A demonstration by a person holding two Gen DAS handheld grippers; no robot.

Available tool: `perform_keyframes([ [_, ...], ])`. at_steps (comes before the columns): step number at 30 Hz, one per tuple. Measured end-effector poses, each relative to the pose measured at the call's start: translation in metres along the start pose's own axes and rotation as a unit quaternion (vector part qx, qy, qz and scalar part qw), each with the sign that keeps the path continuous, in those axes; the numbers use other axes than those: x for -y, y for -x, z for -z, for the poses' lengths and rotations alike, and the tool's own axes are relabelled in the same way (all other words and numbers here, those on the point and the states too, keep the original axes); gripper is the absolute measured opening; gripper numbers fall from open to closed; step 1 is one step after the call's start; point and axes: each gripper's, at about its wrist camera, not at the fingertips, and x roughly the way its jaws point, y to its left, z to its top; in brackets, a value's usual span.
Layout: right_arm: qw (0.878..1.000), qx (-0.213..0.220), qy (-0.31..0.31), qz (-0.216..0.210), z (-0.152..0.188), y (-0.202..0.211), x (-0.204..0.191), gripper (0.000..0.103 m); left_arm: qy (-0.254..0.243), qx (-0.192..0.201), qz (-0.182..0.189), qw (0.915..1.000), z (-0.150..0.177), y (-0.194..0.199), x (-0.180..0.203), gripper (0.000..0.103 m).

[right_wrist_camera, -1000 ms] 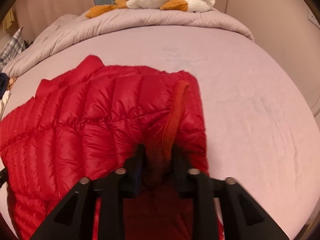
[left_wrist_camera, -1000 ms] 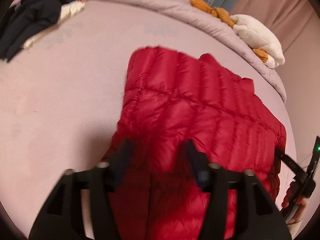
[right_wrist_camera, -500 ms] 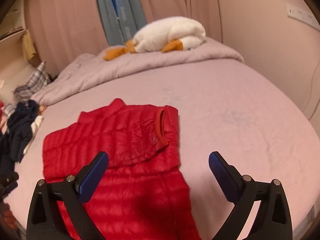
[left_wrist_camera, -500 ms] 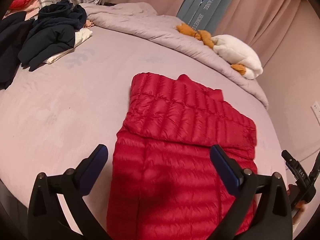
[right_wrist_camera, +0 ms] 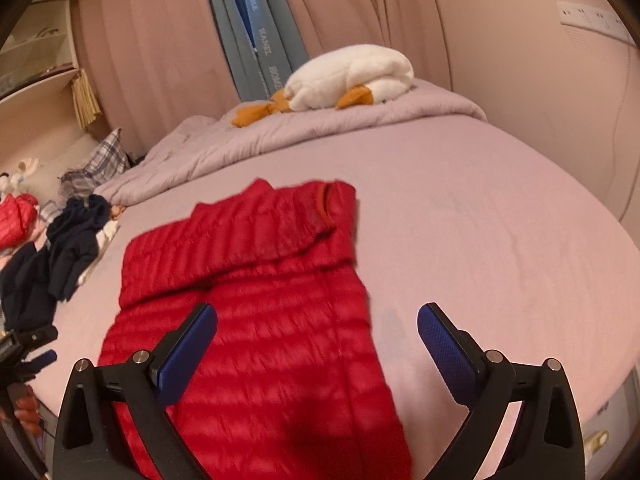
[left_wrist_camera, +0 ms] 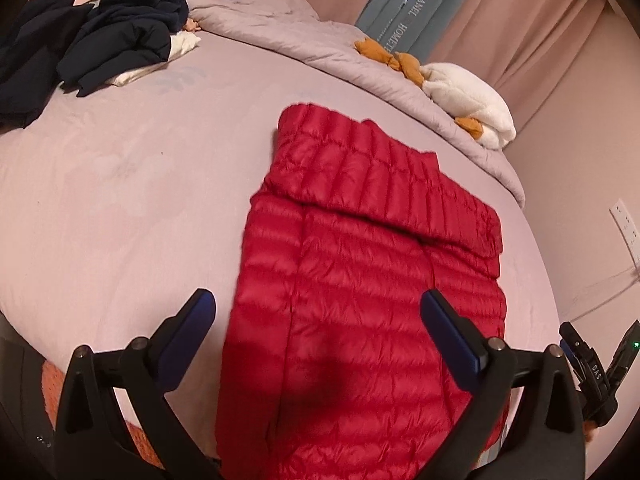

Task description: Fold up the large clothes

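Jacket: a red quilted down jacket (left_wrist_camera: 360,280) lies flat on the bed, ahead of and below both sets of jaws, with its far part folded back over the body.
Handling: likely light, soft and puffy; the shiny shell looks slippery, so a shallow pinch may slide off, and the fill will probably spring back after a fold.
Where to hold: probably the near hem corners, one per gripper, biting through both layers; the stitched seams should give firmer purchase than the puffed channels.
Left gripper (left_wrist_camera: 316,320): jaws spread wide, holding nothing; the jacket's left edge falls between them.
Right gripper (right_wrist_camera: 318,332): jaws also spread and empty; the jacket's right edge runs between them.
Bed sheet (left_wrist_camera: 120,168): pale mauve, smooth, to either side of the jaws.
Dark clothes (left_wrist_camera: 100,32): heaped far left of the left jaws, well apart from the jacket.
Plush toy (right_wrist_camera: 352,76): white and orange, on the rumpled duvet (right_wrist_camera: 248,140), far ahead.
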Motion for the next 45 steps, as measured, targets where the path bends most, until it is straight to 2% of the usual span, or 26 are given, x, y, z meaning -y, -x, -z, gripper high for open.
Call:
perform_keyframes([
  [4, 1.0, -0.01, -0.014, 0.012, 0.016, 0.004, 0.011, 0.1, -0.003, -0.003, -0.008, 1.0, 0.012, -0.001, -0.005, 0.102],
  [12, 0.997, -0.052, -0.051, 0.011, 0.051, 0.008, 0.029, 0.1, 0.006, -0.027, 0.003, 0.9996, 0.034, -0.005, -0.018, 0.102],
  [19, 0.994, -0.089, -0.061, 0.02, 0.074, 0.013, 0.037, 0.1, 0.011, -0.052, 0.018, 0.9984, 0.05, -0.008, -0.027, 0.101],
  [25, 0.99, -0.106, -0.086, 0.013, 0.083, 0.014, 0.044, 0.1, 0.016, -0.059, 0.022, 0.9979, 0.058, -0.005, -0.035, 0.101],
  [33, 0.99, -0.116, -0.077, 0.017, 0.091, 0.012, 0.039, 0.1, 0.028, -0.072, 0.027, 0.9966, 0.063, -0.011, -0.044, 0.1],
  [37, 0.988, -0.127, -0.093, -0.001, 0.092, 0.009, 0.04, 0.1, 0.038, -0.083, 0.029, 0.9954, 0.065, -0.018, -0.049, 0.098],
  [40, 0.987, -0.13, -0.091, 0.005, 0.094, 0.008, 0.04, 0.1, 0.045, -0.094, 0.034, 0.994, 0.068, -0.024, -0.054, 0.097],
  [45, 0.984, -0.145, -0.099, -0.009, 0.097, 0.005, 0.04, 0.099, 0.037, -0.096, 0.03, 0.9943, 0.072, -0.028, -0.056, 0.094],
])
